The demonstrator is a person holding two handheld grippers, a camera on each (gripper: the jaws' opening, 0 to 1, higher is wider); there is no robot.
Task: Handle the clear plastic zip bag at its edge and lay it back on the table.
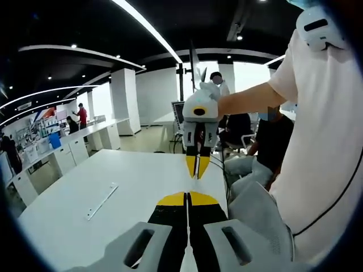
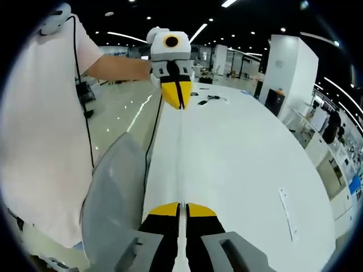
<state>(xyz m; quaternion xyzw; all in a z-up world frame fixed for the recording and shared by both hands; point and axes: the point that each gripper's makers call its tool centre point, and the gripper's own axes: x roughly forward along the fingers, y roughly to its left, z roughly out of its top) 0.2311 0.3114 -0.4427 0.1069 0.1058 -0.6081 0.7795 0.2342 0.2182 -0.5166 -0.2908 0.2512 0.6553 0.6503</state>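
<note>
Bright office, long white table (image 1: 130,187) below. Both my claws, left (image 1: 187,199) and right (image 2: 182,209), pinched the clear plastic zip bag (image 2: 180,164) stretched between them; laying it down was left.

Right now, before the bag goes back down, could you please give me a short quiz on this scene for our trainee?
1. True or false: the left gripper and the right gripper both have their jaws wide open.
2. Multiple choice: the flat pale strip lies on A) the white table, B) the floor, C) a chair.
3. Fill in: in the right gripper view, the clear plastic zip bag shows edge-on as a thin line stretched between the two ____.

Key: 1 false, both are shut; 2 A; 3 grippers.
</note>
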